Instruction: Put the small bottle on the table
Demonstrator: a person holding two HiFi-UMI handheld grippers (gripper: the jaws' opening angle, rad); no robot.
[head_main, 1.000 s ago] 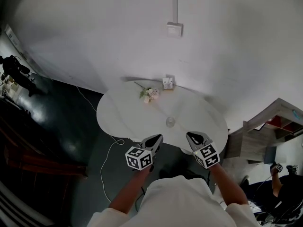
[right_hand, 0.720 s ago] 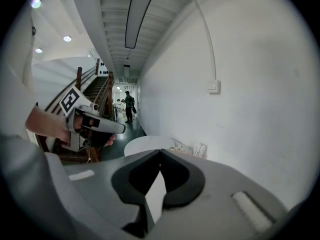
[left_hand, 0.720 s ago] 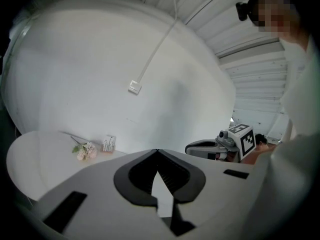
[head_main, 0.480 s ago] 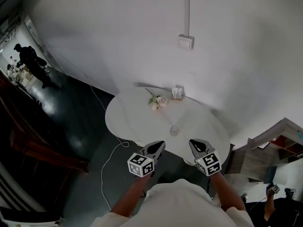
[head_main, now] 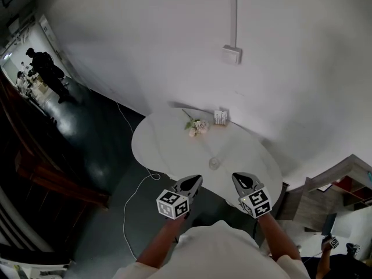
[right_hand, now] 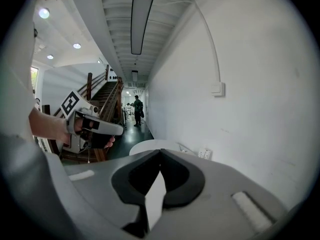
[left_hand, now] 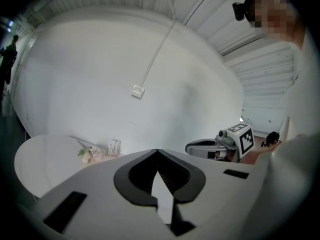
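Your left gripper [head_main: 195,180] and right gripper [head_main: 237,176] both have their jaws pressed together on nothing, at the near edge of the round white table [head_main: 160,147]. The small bottle [head_main: 214,163] stands on it between them. Flowers [head_main: 196,127] lie by the white wall [head_main: 145,51], and the floor [head_main: 99,150] is dark.

Ahead of left gripper [head_main: 192,182] and right gripper [head_main: 238,179], the table [head_main: 157,150] top is mostly bare; only the small bottle [head_main: 214,163] stands just ahead, between the two tips. Farther ahead, flower sprig [head_main: 196,127] and small white box [head_main: 220,117] sit at the far rim, and the wall [head_main: 145,51] closes that side. Left of the left gripper is open floor [head_main: 99,156] with a loose cable [head_main: 124,214].
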